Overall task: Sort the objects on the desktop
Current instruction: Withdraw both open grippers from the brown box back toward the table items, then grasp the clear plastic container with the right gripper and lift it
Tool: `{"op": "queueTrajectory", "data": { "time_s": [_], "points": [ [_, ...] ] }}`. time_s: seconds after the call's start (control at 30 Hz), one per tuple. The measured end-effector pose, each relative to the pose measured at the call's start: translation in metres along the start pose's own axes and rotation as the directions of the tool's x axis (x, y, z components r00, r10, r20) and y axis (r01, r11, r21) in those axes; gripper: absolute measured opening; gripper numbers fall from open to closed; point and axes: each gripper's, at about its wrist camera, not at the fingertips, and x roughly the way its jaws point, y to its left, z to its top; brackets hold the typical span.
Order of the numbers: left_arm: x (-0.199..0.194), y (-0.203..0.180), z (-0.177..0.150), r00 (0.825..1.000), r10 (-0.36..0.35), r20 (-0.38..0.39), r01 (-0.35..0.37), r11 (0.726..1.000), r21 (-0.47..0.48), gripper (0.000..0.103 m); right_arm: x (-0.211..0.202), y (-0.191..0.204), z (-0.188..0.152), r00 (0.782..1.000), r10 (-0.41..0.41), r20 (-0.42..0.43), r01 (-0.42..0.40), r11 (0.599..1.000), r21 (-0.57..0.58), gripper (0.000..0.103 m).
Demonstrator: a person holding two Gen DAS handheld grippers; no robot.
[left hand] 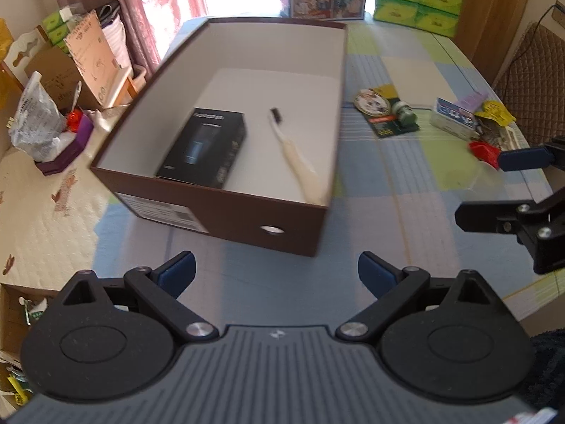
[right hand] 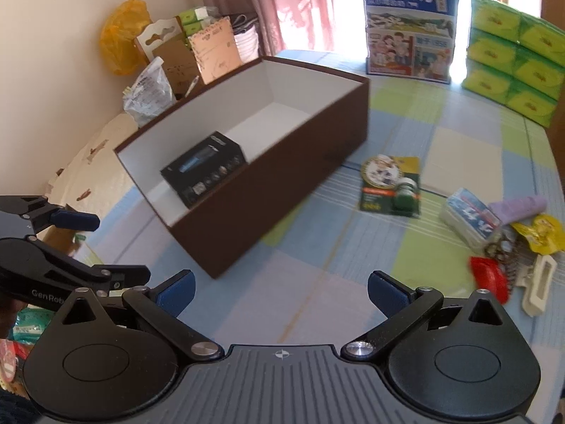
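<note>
A brown open box point(left hand: 226, 212) point(right hand: 268, 190) with a white inside stands on the checked tablecloth. In it lie a black product carton point(left hand: 203, 146) point(right hand: 204, 173) and a cream toothbrush point(left hand: 296, 155). To its right on the cloth lie a green packet with a small green bottle point(left hand: 388, 115) point(right hand: 392, 183), a tissue pack point(left hand: 453, 118) point(right hand: 469, 219), a yellow wrapper point(right hand: 540, 231), a red packet point(left hand: 483, 152) point(right hand: 491, 277) and a cream clip point(right hand: 538, 288). My left gripper point(left hand: 277, 274) is open in front of the box. My right gripper point(right hand: 280, 291) is open too, empty, near the box's front corner.
A milk carton box point(right hand: 409, 24) and stacked green tissue packs point(right hand: 512, 56) stand at the table's far edge. Left of the table are cardboard boxes, bags and a yellow sack point(right hand: 120, 35). A chair back point(left hand: 529, 81) is at the right.
</note>
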Motion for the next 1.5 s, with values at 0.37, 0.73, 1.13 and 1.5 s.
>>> {"op": "queueTrajectory", "data": {
  "time_s": [0.37, 0.73, 1.13, 1.5],
  "points": [
    [0.019, -0.057, 0.003, 0.999, -0.027, -0.044, 0.026, 1.0, -0.013, 0.097, -0.011, -0.062, -0.028, 0.997, -0.069, -0.022, 0.068, 0.997, -0.027, 0.101],
    [0.045, -0.107, 0.016, 0.998, -0.042, -0.053, 0.041, 0.999, -0.009, 0.097, 0.012, -0.119, -0.062, 0.989, -0.148, 0.002, 0.148, 0.986, -0.082, 0.085],
    [0.094, -0.145, 0.045, 0.996, -0.04, -0.085, 0.044, 0.998, 0.05, 0.097, 0.046, -0.138, -0.064, 0.991, -0.132, -0.005, 0.13, 0.985, -0.114, 0.08],
    [0.118, -0.15, 0.052, 0.991, -0.05, -0.127, 0.06, 0.995, 0.078, 0.097, 0.057, -0.139, -0.072, 0.99, -0.132, -0.04, 0.126, 0.984, -0.128, 0.07]
  ]
}}
